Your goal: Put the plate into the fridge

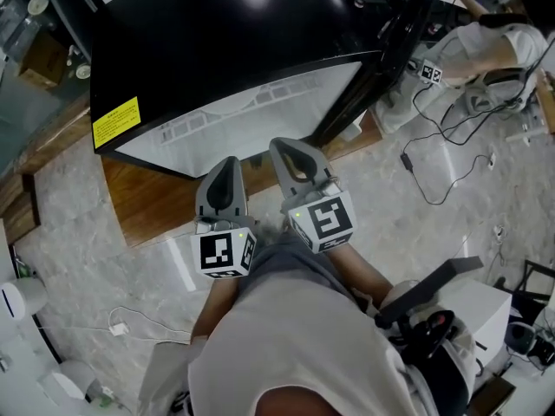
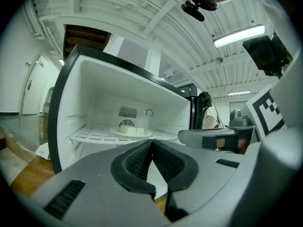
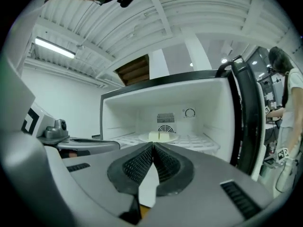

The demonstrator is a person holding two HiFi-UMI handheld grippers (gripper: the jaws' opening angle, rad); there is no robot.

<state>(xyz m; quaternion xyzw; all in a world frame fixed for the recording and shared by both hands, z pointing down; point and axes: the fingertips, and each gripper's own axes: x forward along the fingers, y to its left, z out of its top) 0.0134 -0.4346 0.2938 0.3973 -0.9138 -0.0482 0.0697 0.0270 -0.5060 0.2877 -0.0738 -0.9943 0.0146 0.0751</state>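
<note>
White round plate (image 3: 161,136) carrying pale blocks (image 3: 160,135) is seen on the white wire shelf (image 2: 94,137) inside the open black fridge (image 1: 243,42). The left claw (image 2: 151,145) and right claw (image 3: 153,148) are held closed, empty, side by side just outside the opening.

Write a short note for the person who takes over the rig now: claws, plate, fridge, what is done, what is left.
Claws: left claw shut and empty; right claw shut and empty. Both face the open fridge.
Things: plate lies on the shelf inside, with pale blocks on it.
Done: the plate is in the fridge.
Left: the door stands open; closing it is probably next.
</note>
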